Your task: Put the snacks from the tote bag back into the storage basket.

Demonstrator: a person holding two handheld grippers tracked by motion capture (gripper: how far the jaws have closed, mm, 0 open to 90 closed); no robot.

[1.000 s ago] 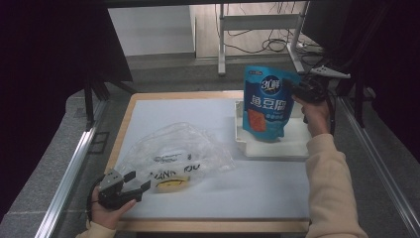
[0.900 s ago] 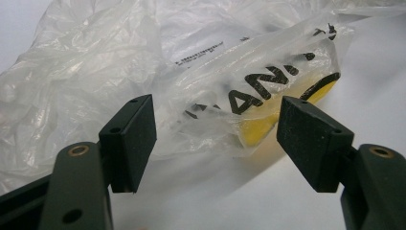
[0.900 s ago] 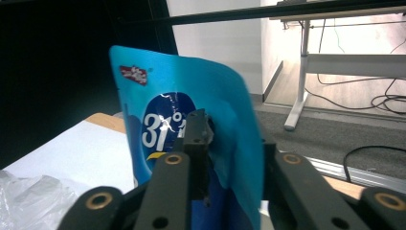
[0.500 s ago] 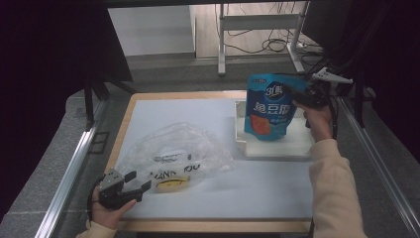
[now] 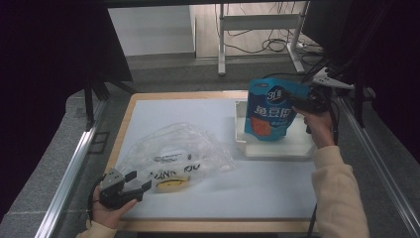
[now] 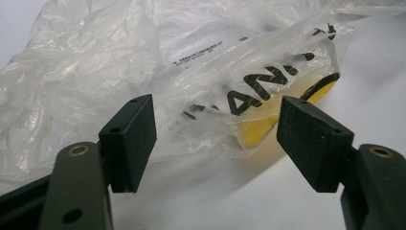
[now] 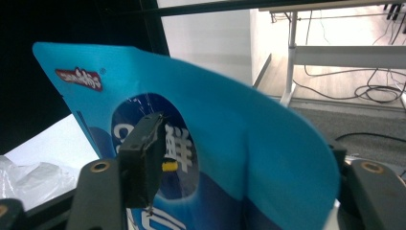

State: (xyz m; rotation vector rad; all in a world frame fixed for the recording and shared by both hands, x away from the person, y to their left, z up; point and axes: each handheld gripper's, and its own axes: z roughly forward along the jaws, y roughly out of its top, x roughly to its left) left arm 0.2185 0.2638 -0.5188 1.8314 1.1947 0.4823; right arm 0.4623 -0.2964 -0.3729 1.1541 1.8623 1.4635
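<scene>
High view shows the blue snack pouch (image 5: 270, 114) standing upright in the white tray (image 5: 277, 149) at the far right of the counter (image 5: 208, 119), its long axis vertical, sealed top edge up and printed face turned toward the person. The right tongs (image 5: 303, 99) sit at the pouch's upper right corner, held level by the right hand (image 5: 317, 124). Right gripper view has the pouch top curving between the two black jaws: the near pad stands off the blue film with a visible gap, and the far jaw is hidden behind the pouch. These jaws have just been opening, with the pouch top between them but no longer pinched.

Near the front left of the counter lies the clear plastic bag (image 5: 173, 158), crumpled, its long axis running from front left to back right, black lettering and a yellow patch showing through. The left tongs (image 5: 138, 182) rest just beside its near end, jaws spread wide; left gripper view shows the bag's printed edge (image 6: 258, 100) just ahead of the gap, touching neither pad.
</scene>
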